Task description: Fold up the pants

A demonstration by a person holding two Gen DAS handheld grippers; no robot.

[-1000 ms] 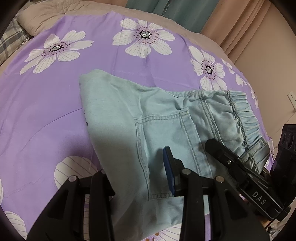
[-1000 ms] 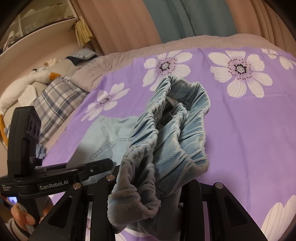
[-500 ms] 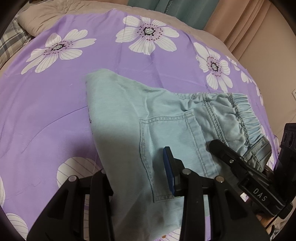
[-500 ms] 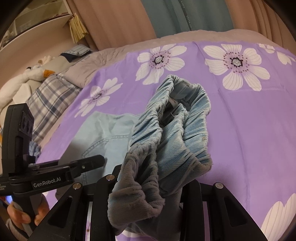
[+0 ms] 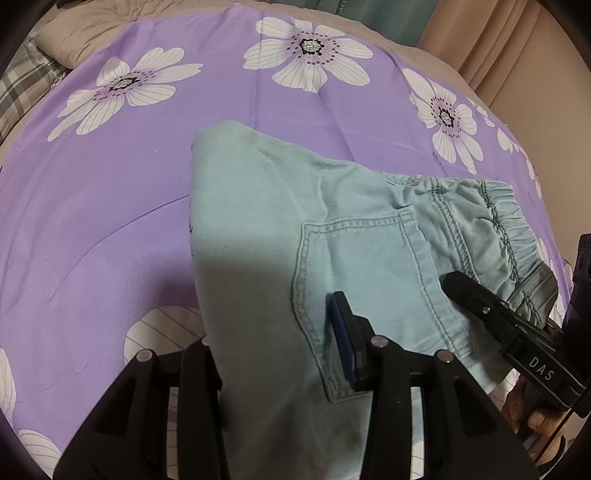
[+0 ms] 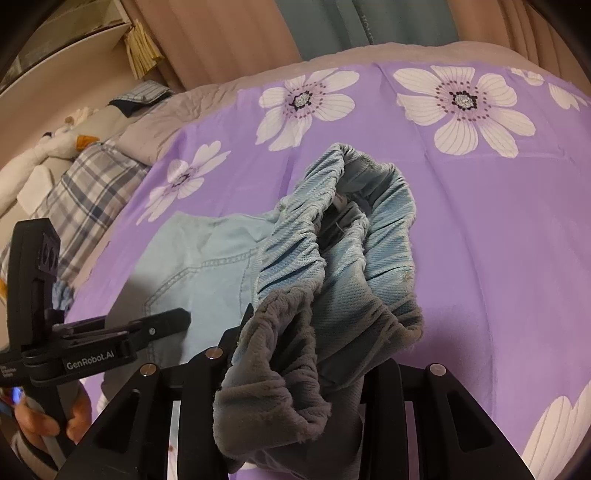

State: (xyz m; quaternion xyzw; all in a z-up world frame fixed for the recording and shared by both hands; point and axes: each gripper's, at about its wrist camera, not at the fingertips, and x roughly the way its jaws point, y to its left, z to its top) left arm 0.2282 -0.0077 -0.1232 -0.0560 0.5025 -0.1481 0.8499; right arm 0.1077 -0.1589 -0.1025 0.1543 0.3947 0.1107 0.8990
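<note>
Purple flowered bedsheet [image 5: 110, 229] under everything; beige blanket [image 5: 122, 22] along the far edge, plaid pillow [image 6: 88, 184] and white bundled bedding [image 6: 40, 158] far left in the right wrist view, curtains [image 6: 229, 33] behind, shelf [image 6: 66, 48] at upper left.

Light blue pants [image 5: 295, 229] lying folded on the sheet, back pocket [image 5: 362, 273] up, elastic waistband [image 6: 332, 243] at the right end. Near edge of the cloth draped across the left gripper [image 5: 280, 354], hiding the left finger; only the blue-padded right finger [image 5: 343, 332] visible, so impossible to tell how far apart, though cloth runs between. Right gripper [image 6: 295, 369] buried under the bunched waistband, jaws pinched together on it, fingertips concealed; waistband raised off the sheet and blocking much of that view. Each tool visible in the other's camera, close beside the pants, a bare hand [image 5: 532, 413] on the handle.

Compared with a second ago: pants further toward the right and nearer in the left wrist view, waistband bundle much the same shape, grips unchanged.
</note>
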